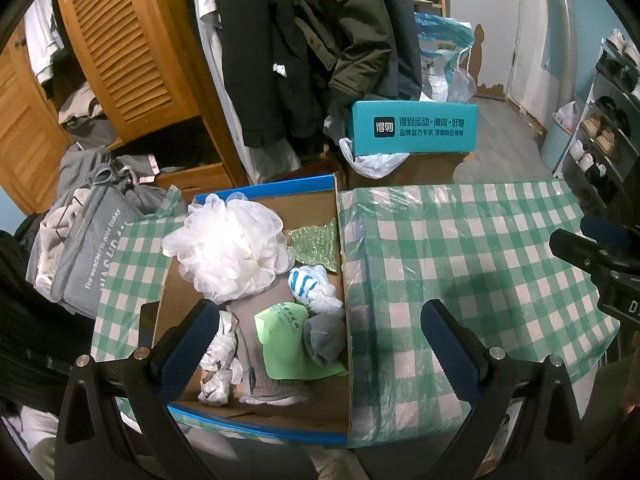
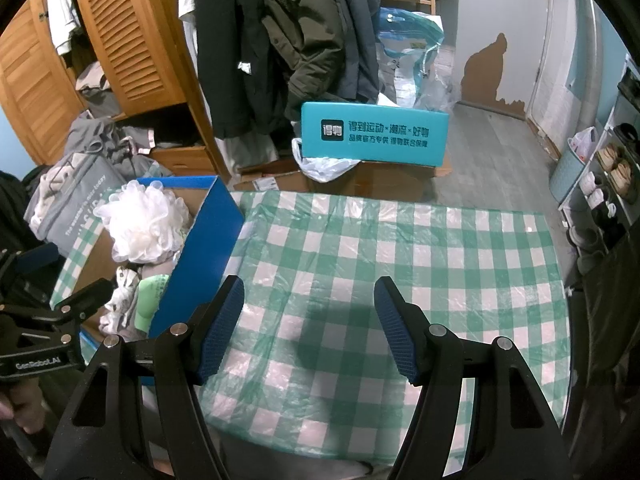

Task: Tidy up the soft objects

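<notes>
A blue cardboard box (image 1: 256, 432) stands on the left of the green checked table (image 1: 460, 248). Inside lie a white mesh bath puff (image 1: 228, 248), a green sequined cloth (image 1: 316, 244), a blue-striped white bag (image 1: 314, 286), a green cloth (image 1: 284, 336), a grey sock (image 1: 324, 338) and crumpled white pieces (image 1: 220, 364). My left gripper (image 1: 320, 336) hangs open above the box, nothing between its fingers. My right gripper (image 2: 310, 322) is open over bare tablecloth (image 2: 400, 248), right of the box (image 2: 200, 248). The puff (image 2: 144, 222) shows there too.
A teal box (image 1: 414, 126) on brown cartons stands beyond the table's far edge, with hanging coats (image 1: 288, 48) behind. Piled clothes (image 1: 92, 208) and a wooden louvred wardrobe (image 1: 120, 40) are at the left. A shoe rack (image 1: 608, 128) lines the right wall.
</notes>
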Demonstrator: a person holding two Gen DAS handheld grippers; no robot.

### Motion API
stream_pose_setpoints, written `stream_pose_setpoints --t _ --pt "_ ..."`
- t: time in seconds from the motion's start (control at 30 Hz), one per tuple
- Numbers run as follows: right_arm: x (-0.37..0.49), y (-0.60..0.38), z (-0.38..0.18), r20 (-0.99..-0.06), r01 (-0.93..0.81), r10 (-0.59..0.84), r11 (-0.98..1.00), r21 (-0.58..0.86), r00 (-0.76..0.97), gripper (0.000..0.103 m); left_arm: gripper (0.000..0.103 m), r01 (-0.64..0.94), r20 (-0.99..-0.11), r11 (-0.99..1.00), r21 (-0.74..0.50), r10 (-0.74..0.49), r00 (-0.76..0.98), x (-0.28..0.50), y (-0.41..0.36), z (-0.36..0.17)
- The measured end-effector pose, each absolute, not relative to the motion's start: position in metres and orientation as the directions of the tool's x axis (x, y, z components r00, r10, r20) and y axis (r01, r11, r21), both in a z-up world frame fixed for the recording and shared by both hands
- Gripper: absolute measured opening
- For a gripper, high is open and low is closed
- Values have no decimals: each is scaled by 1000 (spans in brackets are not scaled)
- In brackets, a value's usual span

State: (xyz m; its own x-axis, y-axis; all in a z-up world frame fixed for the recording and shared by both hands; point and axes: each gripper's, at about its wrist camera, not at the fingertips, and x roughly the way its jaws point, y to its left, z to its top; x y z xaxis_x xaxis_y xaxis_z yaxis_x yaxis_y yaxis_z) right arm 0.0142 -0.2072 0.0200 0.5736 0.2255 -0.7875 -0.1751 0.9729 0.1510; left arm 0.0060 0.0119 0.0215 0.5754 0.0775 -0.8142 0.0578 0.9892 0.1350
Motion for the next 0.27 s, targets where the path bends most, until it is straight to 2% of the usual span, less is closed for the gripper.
stream_pose_setpoints --t 0.27 --pt "14 -207 20 -788 -174 224 973 150 573 67 102 58 -814 989 136 79 576 6 11 22"
